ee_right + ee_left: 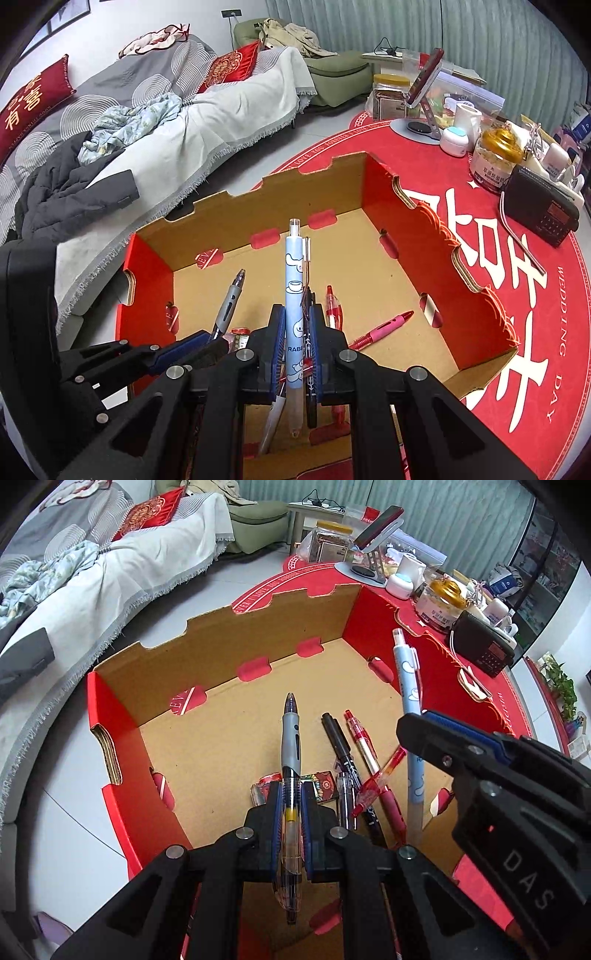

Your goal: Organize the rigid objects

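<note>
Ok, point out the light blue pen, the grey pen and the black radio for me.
light blue pen (294,280): right wrist view, on its patterned barrel.
grey pen (290,738): left wrist view, on its grey grip.
black radio (541,214): right wrist view, on its front face.

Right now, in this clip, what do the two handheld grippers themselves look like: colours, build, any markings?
Both are matte black plastic with angular linkage arms that have cut-out openings and round silver pins at the joints. The left gripper and right gripper each have two flat black fingers lined with blue pads. White letters "DAS" are printed on the right gripper's body in the left wrist view. No cables or sleeves show.
</note>
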